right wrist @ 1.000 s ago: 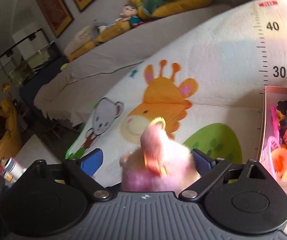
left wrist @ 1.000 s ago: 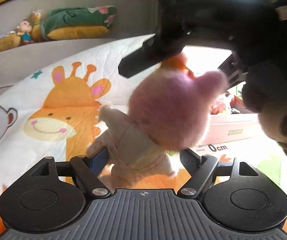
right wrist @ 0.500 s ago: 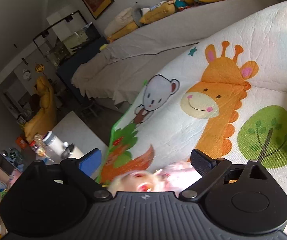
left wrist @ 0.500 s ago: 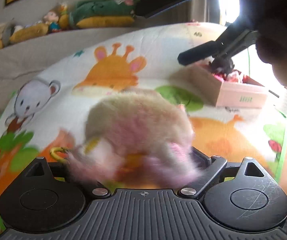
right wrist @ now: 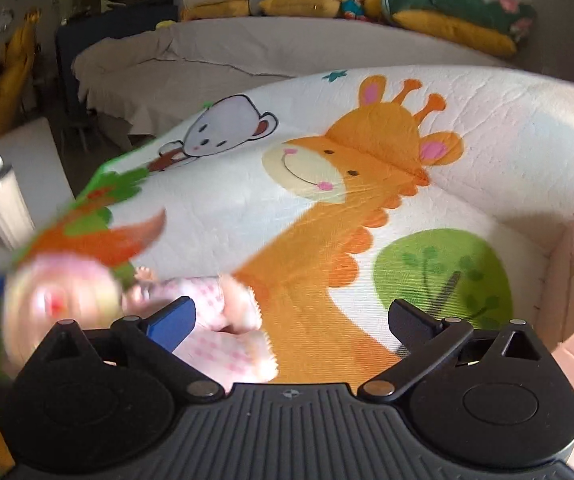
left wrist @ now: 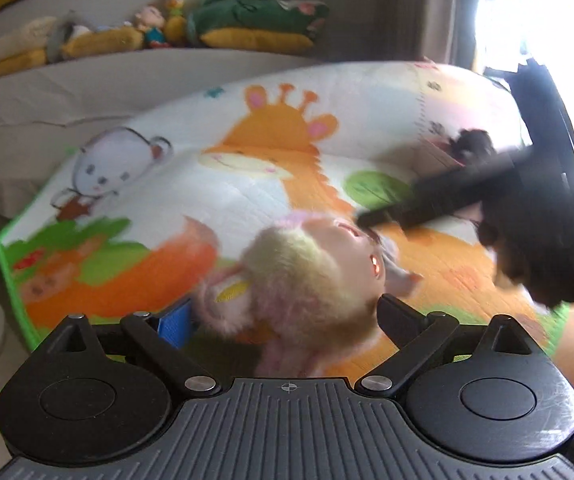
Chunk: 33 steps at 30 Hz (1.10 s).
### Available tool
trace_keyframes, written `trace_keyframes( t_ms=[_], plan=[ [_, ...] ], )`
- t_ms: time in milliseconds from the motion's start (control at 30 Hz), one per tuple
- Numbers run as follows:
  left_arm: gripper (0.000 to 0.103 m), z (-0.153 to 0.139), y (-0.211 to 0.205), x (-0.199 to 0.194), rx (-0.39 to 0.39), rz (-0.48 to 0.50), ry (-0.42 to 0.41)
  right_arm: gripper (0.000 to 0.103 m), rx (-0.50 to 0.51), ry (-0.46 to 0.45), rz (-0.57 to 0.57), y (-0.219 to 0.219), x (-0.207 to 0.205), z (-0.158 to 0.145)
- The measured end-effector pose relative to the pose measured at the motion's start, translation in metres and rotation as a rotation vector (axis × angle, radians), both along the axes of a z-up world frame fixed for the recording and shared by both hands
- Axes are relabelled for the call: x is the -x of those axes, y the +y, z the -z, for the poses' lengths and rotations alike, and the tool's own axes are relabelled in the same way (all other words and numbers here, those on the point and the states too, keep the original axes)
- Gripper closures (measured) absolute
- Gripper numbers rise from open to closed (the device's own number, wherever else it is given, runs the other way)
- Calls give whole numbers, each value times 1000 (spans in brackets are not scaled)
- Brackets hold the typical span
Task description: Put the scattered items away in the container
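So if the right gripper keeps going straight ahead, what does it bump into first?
Probably the play mat: nothing sits between the right gripper fingers, only the giraffe print ahead. The doll lies off to its left, likely missed.

The doll (left wrist: 311, 280) low in the middle of the left view has fluffy pink and pale yellow hair, and in the right view its clothes show pink and white checks. The play mat (right wrist: 507, 128) is white with an orange giraffe (right wrist: 351, 184) that has pink ears, a white bear (right wrist: 223, 128), a green tree (right wrist: 443, 276) and a bright green edge. The tongs (right wrist: 291, 316) are black with one blue pad (right wrist: 171, 324). The box (right wrist: 567, 284) at the right edge is pale pink. Green and yellow cushions (right wrist: 459, 20) lie at the upper right.
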State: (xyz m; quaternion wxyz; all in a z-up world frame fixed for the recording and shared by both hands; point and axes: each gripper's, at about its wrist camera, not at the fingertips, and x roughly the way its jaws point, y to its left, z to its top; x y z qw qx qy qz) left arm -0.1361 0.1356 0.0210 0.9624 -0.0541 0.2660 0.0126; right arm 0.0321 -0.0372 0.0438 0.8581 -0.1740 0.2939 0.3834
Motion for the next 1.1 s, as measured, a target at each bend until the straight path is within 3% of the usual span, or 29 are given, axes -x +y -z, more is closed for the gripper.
trace_keyframes(
  t_ms=[167, 367, 600, 700, 800, 900, 1100],
  plan=[
    [4, -2, 16, -12, -23, -78, -17, 0, 3, 37, 13, -10, 0, 7],
    [5, 1, 21, -32, -6, -65, -12, 0, -5, 77, 2, -17, -1, 14],
    [5, 8, 21, -49, 23, -38, -3, 0, -64, -8, -32, -26, 12, -5],
    [4, 10, 27, -51, 65, -39, 7, 0, -101, 10, -83, -25, 16, -12],
    [3, 14, 34, -50, 118, -45, 30, 0, -74, 17, -148, -12, 22, -5],
    [3, 15, 36, -44, 118, -40, 29, 0, -16, -9, -211, 4, 32, 9],
    [3, -3, 48, -12, 100, -33, -64, 0, 60, -80, -318, 24, 47, 22]
  ],
)
